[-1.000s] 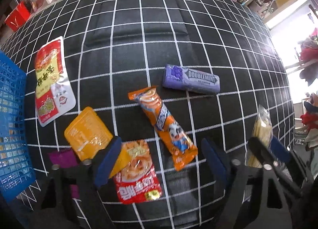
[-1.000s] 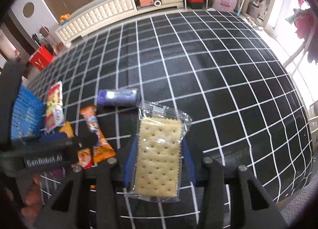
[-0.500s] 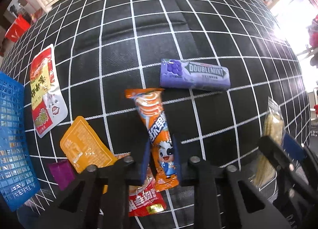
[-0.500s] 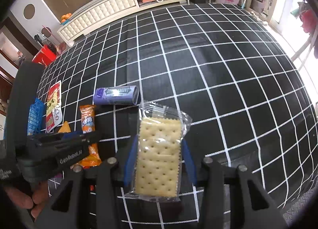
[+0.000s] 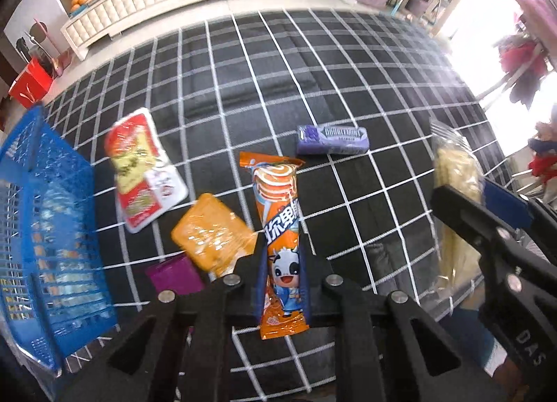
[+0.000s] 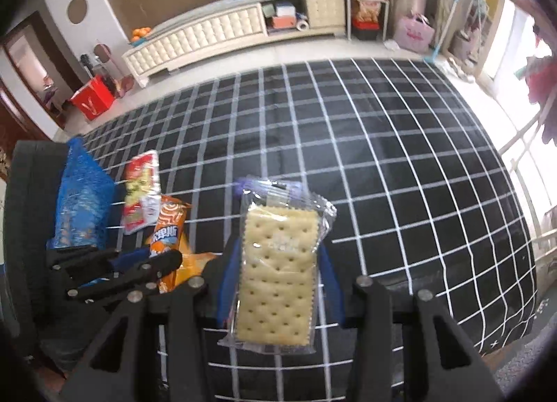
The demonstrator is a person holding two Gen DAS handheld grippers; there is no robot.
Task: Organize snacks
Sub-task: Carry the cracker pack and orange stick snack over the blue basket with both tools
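Blue basket (image 5: pixel 52 245) far left of left tool (image 5: pixel 282 259). Left tool pinching orange snack bar (image 5: pixel 280 227), lifted off checkered surface (image 5: pixel 348 88). Red pouch (image 5: pixel 142 167), yellow packet (image 5: pixel 212 234), purple gum pack (image 5: pixel 332 140) lie ahead. Right tool (image 6: pixel 280 262) pinching cracker pack (image 6: pixel 278 273). Risk: slick wrapper slipping from narrow grip; crackers cracking under squeeze; tools colliding near basket.

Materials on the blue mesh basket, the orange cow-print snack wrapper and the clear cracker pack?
Blue mesh basket: likely rigid moulded plastic, open grid walls. Orange cow-print snack wrapper: glossy printed film, crimped ends. Clear cracker pack: thin transparent film, crackers visible through it, shiny creases.
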